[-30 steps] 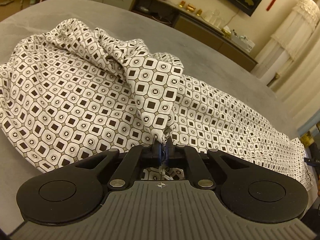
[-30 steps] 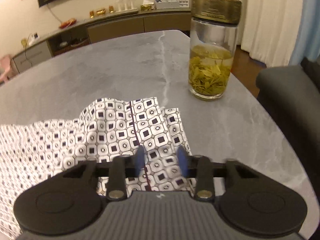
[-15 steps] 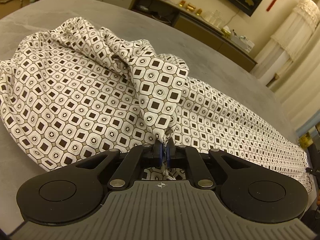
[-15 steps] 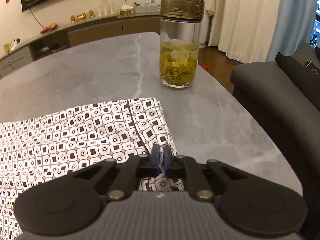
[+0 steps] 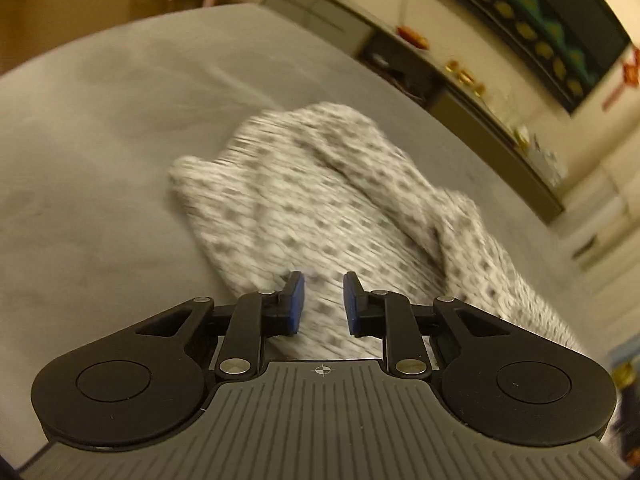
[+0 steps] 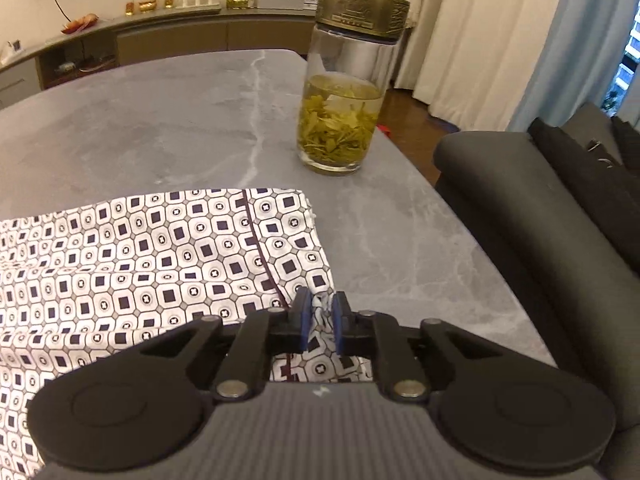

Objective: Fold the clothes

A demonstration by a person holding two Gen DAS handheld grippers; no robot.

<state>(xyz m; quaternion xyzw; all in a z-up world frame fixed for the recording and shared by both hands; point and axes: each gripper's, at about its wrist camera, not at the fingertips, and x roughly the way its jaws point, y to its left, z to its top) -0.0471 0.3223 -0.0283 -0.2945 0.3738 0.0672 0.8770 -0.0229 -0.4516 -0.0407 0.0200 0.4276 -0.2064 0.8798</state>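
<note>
Left gripper [image 5: 321,298]: jaws now spread, nothing between them; half a second ago they were clamped on a raised peak of the cloth [image 5: 336,208]. Cloth lies bunched on the tabletop [image 5: 100,128] ahead of it; view blurred by motion. Right gripper [image 6: 319,316]: jaws nearly closed, pinching the cloth's corner near the tabletop's right edge, as before. Jar [image 6: 348,80] stands well beyond. Judgement: the left end has been released, so one fold is laid or a regrasp follows.

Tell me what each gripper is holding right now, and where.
The right gripper pinches the patterned cloth at its near corner. The left gripper is open, holding nothing.
</note>
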